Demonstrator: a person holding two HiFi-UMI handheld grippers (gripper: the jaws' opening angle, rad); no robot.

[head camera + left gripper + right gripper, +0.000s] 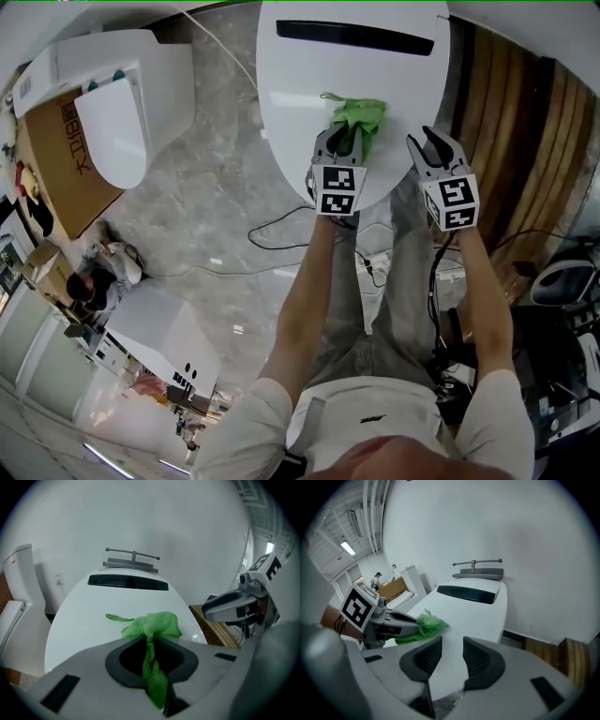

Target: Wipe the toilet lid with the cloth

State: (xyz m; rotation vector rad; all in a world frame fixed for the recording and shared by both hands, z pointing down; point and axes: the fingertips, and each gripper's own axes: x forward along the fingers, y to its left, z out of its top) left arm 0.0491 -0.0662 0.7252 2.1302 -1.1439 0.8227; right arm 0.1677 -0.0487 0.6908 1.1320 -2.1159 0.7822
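The white toilet lid (309, 84) lies closed at the top of the head view. A crumpled green cloth (359, 114) rests on its front half. My left gripper (348, 134) is shut on the cloth, and a strip of cloth (151, 626) runs back between its jaws, with the bunch spread on the lid (84, 616) just ahead. My right gripper (427, 142) hovers at the lid's front right edge, to the right of the cloth. In the right gripper view its jaws stand apart with only bare lid (478, 613) between them, and the cloth (425, 626) lies to their left.
A black recessed slot (356, 37) crosses the lid's back. A second white toilet (117, 122) and a cardboard box (61, 155) stand at the left. Cables (281, 225) trail over the grey floor. Wooden slats (525, 141) line the right side.
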